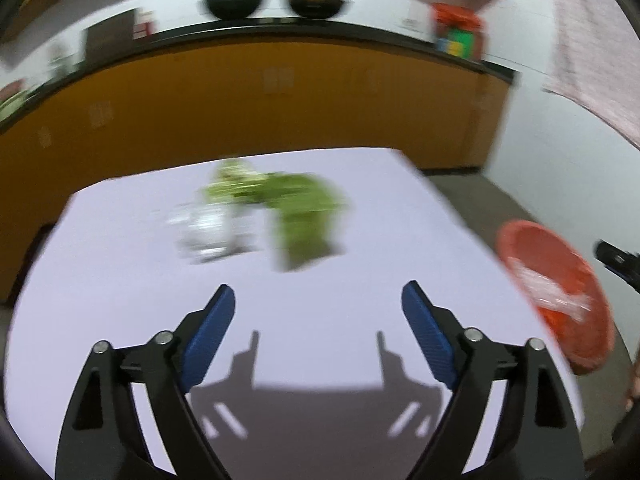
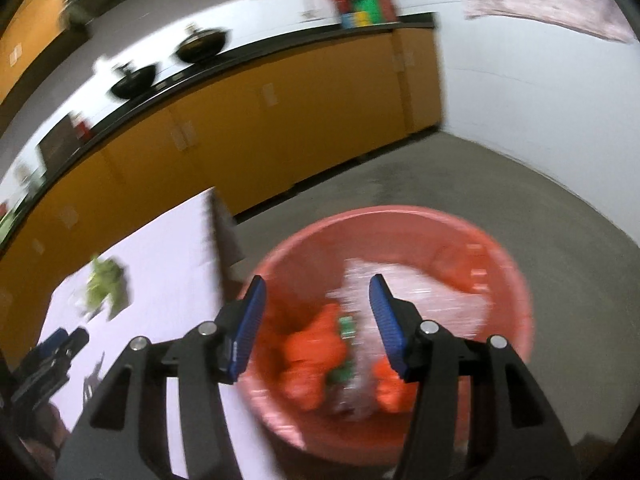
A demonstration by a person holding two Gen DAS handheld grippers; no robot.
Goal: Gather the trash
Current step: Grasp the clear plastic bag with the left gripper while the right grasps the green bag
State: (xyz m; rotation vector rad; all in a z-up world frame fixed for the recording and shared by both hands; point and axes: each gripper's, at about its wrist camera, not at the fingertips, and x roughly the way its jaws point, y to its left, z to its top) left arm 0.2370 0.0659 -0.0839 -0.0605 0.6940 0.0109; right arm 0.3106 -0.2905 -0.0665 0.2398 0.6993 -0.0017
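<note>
From the left wrist view, the left gripper (image 1: 318, 300) hangs over the white table (image 1: 120, 280) with its two blue pads far apart, and nothing is between them; only its own shadow lies on the table under it. Further on the table, well apart from the gripper, there is a green crumpled piece of trash (image 1: 306, 218), and just beside it on the left a clear plastic piece (image 1: 208, 232); both are blurred, so I cannot say exactly what they are. At the right edge of the table stands a red basin (image 1: 560, 300) with something pale inside. Behind the table runs a yellow cabinet (image 1: 280, 112) with a dark counter, and two black woks (image 1: 276, 2) sit on it.

From the right wrist view, the right gripper (image 2: 318, 316) is above the red basin (image 2: 516, 280), which stands on the grey floor (image 2: 440, 176) beside the table corner. Its jaws are parted, and no object is pressed between the pads. Inside the basin lie orange crumpled wrappers (image 2: 316, 352) and clear plastic (image 2: 420, 292). On the table to the left the green trash (image 2: 106, 284) is visible, and the left gripper (image 2: 60, 344) shows at the lower left edge.
</note>
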